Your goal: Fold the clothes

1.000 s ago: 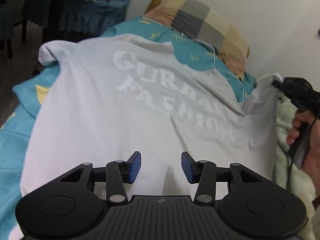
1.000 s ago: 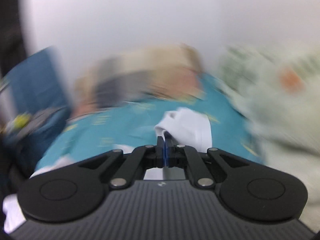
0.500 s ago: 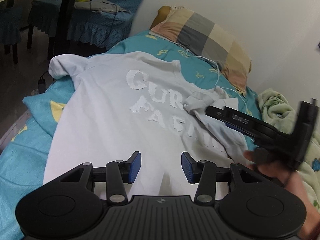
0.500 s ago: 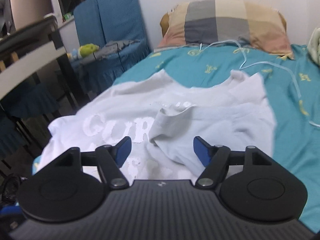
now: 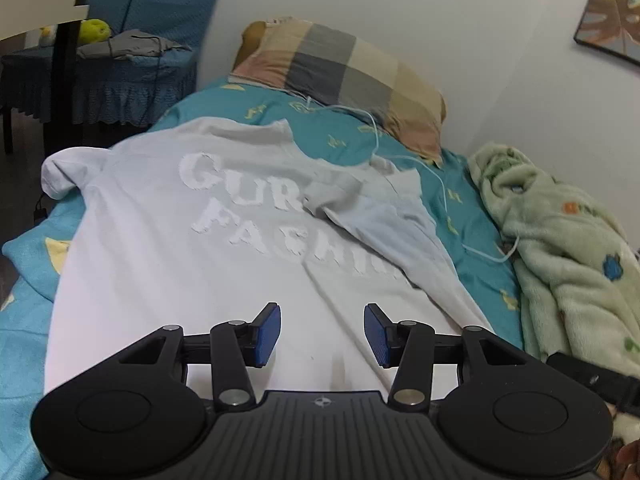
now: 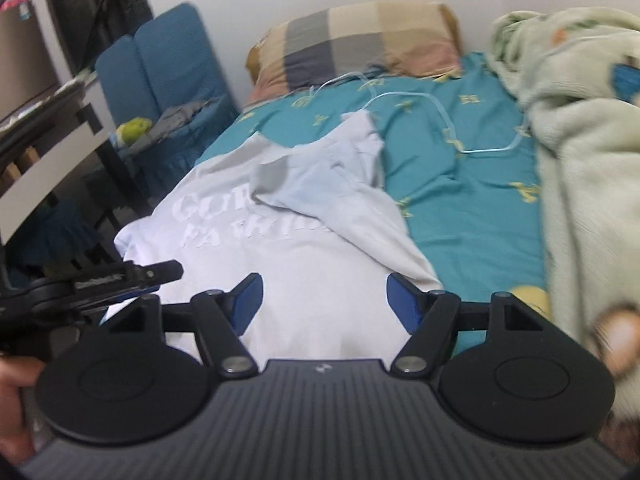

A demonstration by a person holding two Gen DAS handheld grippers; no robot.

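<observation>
T-shirt (image 5: 168,248) lies below our left gripper (image 5: 322,334) and right gripper (image 6: 324,300), both wide open, empty; only the left view shows a wall picture (image 5: 612,12).

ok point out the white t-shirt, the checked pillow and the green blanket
white t-shirt (image 5: 168,264): left wrist view, plain fabric left of the lettering
checked pillow (image 5: 344,72): left wrist view, middle of its checked face
green blanket (image 6: 592,168): right wrist view, its bunched fleece beside the bedsheet

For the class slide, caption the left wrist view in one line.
Open left gripper above white T-shirt, right sleeve folded inward, on teal bed.
</observation>
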